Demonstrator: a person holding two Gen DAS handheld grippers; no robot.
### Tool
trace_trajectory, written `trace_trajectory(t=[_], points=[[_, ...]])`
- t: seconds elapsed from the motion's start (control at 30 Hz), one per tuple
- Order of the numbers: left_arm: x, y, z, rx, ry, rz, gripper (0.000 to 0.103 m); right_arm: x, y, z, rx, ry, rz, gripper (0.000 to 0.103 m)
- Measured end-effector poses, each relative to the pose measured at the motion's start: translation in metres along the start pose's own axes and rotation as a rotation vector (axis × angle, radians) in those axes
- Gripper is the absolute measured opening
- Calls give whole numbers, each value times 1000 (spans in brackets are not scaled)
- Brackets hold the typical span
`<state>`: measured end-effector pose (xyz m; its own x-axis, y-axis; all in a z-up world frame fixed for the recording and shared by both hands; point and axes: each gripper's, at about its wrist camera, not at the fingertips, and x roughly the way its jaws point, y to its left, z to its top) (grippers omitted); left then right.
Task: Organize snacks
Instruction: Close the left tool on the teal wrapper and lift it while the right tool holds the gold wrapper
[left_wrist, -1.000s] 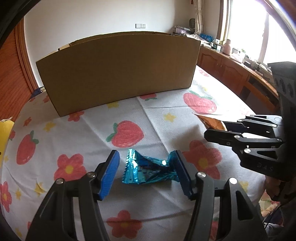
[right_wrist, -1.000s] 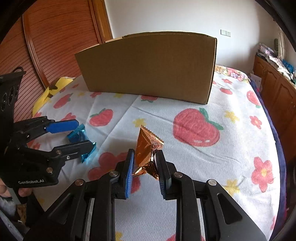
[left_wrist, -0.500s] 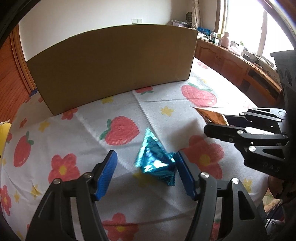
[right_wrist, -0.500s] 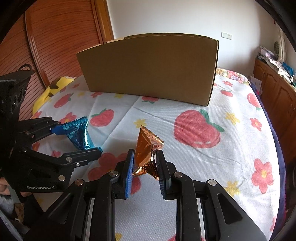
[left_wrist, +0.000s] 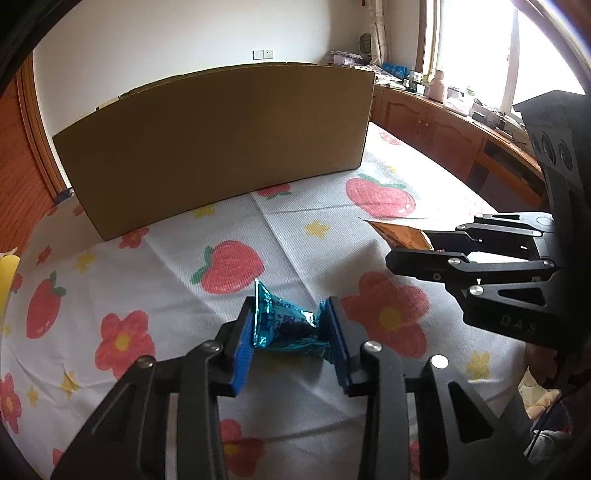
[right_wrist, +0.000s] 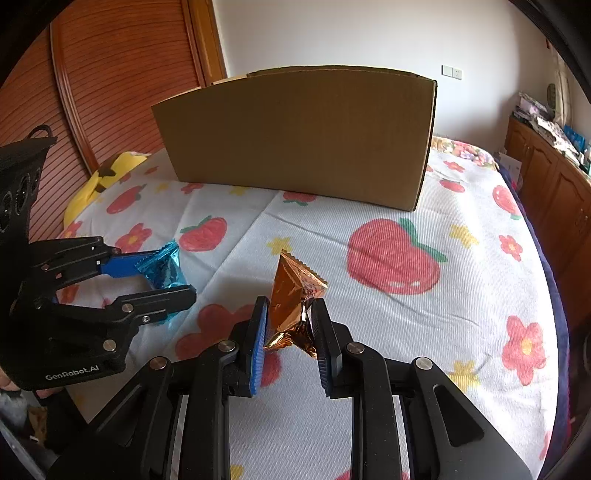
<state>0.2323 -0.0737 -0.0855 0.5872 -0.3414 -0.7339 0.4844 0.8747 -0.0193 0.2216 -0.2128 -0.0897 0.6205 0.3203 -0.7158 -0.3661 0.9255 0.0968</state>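
A blue foil snack packet (left_wrist: 284, 328) sits crumpled between the blue pads of my left gripper (left_wrist: 291, 308). Its jaws are closing, and both pads press on the packet's ends just above the strawberry-print cloth (left_wrist: 155, 258). In the right wrist view the same blue packet (right_wrist: 162, 266) shows at the left, in the left gripper (right_wrist: 181, 275). My right gripper (right_wrist: 291, 303) is shut on a copper-orange foil packet (right_wrist: 295, 291), held up off the cloth with its point upward. The left wrist view shows that orange packet (left_wrist: 402, 234) sticking out of the right gripper (left_wrist: 410, 247). A tall cardboard box (right_wrist: 295, 136) stands behind both.
The cardboard box (left_wrist: 221, 147) spans the back of the cloth, and its inside is hidden. A yellow cushion-like thing (right_wrist: 107, 177) lies at the far left by a wooden slatted door (right_wrist: 122, 85). Wooden cabinets (left_wrist: 443, 140) run along the right, under a window.
The blue packet lay flat between wide jaws, then tipped up on end. Now the left jaws have come in against it. The right gripper and its orange packet have not moved.
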Motion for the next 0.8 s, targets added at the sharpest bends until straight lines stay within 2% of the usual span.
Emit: trace_trajectory(t=[0.1, 0.3, 0.43, 0.67, 0.8], points=[[0, -1, -1, 11, 3, 5, 34, 0, 0, 0, 0, 1, 0, 22], [7, 4, -1, -13, 41, -12, 44, 1, 0, 0, 0, 2, 0, 22], [7, -1, -2, 16, 41, 4, 44, 1, 0, -1, -2, 2, 0, 22], [1, -1, -3, 27, 19, 0, 33, 1, 0, 0, -2, 1, 0, 22], [-3, 2, -7, 5, 18, -16, 33, 0, 0, -1, -2, -3, -1, 22]])
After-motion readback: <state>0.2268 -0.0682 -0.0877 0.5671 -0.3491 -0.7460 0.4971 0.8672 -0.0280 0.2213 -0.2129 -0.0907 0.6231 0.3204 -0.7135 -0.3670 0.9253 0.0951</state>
